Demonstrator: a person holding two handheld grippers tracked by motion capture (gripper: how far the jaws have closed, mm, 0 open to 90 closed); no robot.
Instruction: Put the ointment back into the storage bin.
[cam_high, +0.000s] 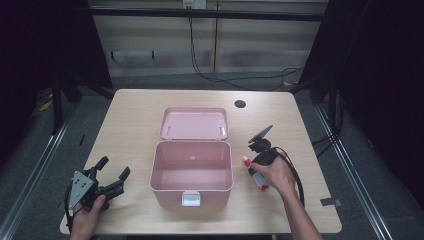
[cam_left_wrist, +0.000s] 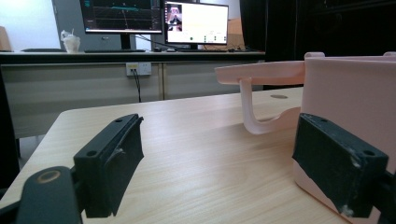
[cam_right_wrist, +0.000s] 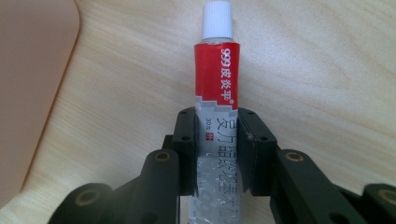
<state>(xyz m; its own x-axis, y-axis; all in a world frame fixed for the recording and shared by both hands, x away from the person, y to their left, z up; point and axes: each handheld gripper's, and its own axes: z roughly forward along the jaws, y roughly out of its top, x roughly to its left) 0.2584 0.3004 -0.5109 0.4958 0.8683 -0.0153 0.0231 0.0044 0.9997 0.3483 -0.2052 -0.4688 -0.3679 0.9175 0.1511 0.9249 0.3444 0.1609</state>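
Ointment tube (cam_right_wrist: 217, 88), red and silver with white cap, flat on wooden table (cam_high: 130, 115), just right of open pink box (cam_high: 192, 167) with lid laid back. Clamped at its silver end by right gripper (cam_right_wrist: 217, 154), jaws pressed on both sides. Left gripper (cam_high: 112, 172) wide open, holding nothing, left of box.

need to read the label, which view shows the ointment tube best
The right gripper view: the tube lies on the table straight ahead, red band, printing and white cap sharp, with the right gripper shut on its lower half. The high view shows it small beside the pink box, half under the hand.
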